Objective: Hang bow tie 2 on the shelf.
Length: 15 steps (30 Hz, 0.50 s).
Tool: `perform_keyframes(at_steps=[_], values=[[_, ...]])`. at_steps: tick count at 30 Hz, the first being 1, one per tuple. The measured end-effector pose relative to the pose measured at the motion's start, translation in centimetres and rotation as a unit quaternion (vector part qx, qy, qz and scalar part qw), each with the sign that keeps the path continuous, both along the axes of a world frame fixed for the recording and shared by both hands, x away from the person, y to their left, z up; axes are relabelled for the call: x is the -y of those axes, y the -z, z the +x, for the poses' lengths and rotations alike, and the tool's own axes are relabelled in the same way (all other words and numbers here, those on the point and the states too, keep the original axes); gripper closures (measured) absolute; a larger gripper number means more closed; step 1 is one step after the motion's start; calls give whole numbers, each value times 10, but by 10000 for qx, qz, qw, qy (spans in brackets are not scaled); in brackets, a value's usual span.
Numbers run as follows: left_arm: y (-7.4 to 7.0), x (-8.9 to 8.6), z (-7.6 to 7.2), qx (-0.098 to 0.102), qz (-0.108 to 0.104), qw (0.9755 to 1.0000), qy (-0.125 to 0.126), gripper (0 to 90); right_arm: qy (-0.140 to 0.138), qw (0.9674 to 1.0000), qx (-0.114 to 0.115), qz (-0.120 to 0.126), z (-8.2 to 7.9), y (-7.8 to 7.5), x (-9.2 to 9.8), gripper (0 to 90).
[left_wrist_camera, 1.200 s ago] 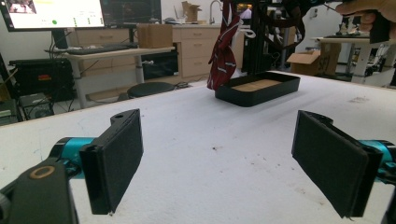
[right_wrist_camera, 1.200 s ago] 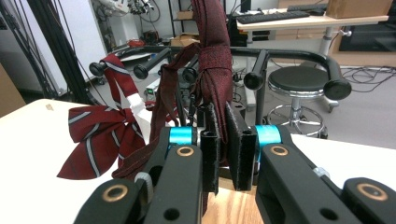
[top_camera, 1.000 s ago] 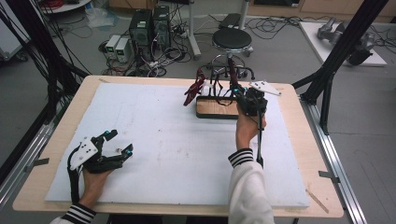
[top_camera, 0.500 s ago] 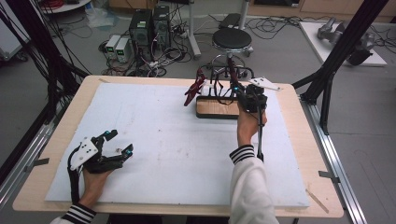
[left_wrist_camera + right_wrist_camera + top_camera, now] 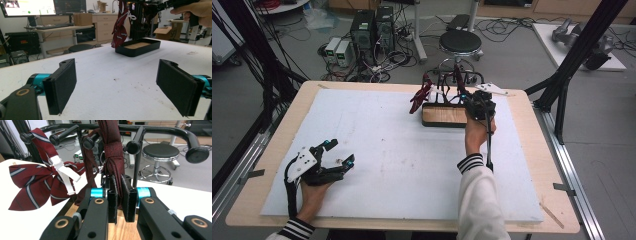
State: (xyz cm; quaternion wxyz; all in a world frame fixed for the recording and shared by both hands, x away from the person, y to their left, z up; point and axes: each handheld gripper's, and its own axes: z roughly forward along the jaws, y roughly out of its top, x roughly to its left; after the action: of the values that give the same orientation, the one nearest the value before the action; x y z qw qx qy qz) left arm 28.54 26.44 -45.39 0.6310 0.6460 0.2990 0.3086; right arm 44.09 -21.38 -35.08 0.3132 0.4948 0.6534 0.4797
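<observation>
Clamping dark red necktie — right tongs, black tray below

Woven cloth necktie; matt black metal rack; wood-grain tray floor.

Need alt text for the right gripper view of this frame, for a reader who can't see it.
The right tongs are shut on a dark red necktie that hangs from a black rack with knobbed pegs. A striped red bow tie with a white strap hangs from a peg at the left, and a round stool stands on the floor behind.
</observation>
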Motion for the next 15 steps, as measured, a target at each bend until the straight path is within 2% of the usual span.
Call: perform_keyframes(at_steps=[15], values=[[0,0,0,10,0,10000,-1,169,-102,9998,-189,-2,4,5,4,838]])
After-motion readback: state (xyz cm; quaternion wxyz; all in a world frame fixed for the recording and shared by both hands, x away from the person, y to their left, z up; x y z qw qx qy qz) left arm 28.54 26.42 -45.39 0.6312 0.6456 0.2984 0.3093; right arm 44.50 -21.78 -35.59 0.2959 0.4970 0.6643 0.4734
